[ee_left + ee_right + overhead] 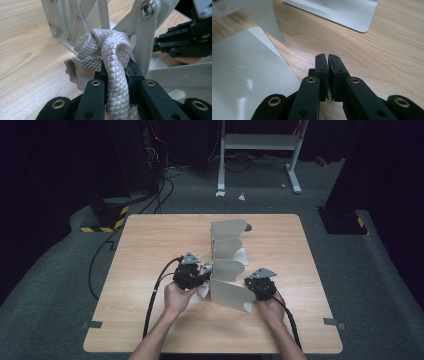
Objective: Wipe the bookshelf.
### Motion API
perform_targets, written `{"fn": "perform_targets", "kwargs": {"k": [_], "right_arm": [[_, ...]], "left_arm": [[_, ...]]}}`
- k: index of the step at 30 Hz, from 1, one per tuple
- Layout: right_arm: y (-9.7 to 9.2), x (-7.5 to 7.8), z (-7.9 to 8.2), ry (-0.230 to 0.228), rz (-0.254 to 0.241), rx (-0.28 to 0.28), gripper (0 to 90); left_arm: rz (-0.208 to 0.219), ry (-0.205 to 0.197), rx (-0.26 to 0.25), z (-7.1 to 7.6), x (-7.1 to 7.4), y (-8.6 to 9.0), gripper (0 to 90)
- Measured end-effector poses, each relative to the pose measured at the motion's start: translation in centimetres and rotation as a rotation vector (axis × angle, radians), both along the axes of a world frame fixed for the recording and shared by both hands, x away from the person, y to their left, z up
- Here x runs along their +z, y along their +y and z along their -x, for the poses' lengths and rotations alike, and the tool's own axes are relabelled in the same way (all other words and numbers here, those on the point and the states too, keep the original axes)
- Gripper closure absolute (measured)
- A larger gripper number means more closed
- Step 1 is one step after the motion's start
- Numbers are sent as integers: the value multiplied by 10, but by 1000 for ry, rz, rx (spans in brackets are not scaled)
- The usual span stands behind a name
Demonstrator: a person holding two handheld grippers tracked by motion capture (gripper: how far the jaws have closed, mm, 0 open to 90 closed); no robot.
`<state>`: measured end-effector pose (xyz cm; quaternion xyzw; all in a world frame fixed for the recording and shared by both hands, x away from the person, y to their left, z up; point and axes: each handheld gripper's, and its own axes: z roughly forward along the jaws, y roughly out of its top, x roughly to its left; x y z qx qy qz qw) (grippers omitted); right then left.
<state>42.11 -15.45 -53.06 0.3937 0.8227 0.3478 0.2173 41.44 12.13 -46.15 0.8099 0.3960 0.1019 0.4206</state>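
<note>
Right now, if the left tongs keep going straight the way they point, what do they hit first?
Probably the grey metal rack: its frame stands right behind the bunched cloth that the left tongs pinch. Depth is hard to judge.

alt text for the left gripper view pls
The left gripper is shut on a bunched grey quilted cloth, held against a pale metal folding rack on a wooden table. The right gripper shows at far right.

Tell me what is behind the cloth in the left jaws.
Behind the cloth stands the grey metal rack, with its riveted struts and a bolt. Further right is the right gripper. The cloth covers the rack's lower middle.
</note>
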Motion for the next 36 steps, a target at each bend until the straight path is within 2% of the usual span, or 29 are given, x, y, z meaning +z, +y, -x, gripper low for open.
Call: {"fn": "perform_targets", "kwargs": {"k": [2, 9, 11, 14, 19, 21, 25, 30, 33, 36], "right_arm": [[0, 0, 0, -1, 1, 0, 863], [1, 0, 1, -9, 10, 2, 863], [1, 0, 1, -11, 13, 2, 863], [1, 0, 1, -12, 15, 1, 863], [2, 0, 1, -15, 17, -1, 864], [2, 0, 1, -15, 17, -2, 864], [1, 0, 1, -4, 4, -2, 864], [0, 0, 0, -2, 1, -2, 864], [0, 0, 0, 1, 0, -3, 864], [0, 0, 0, 2, -2, -2, 864]], "left_arm": [[-21, 13, -5, -3, -4, -2, 796], [-47, 32, 12, -12, -16, -3, 796], [-37, 33, 21, -13, -16, -1, 795], [13, -2, 19, -7, -4, 3, 795], [37, -92, 1, 2, 31, 5, 795], [29, -112, -3, 2, 43, 4, 795], [54, -127, -6, 0, 53, 6, 794], [39, -104, -6, -3, 45, 4, 795], [33, -68, -2, -7, 33, 3, 795], [-2, -50, 2, -9, 22, -1, 795]]}}
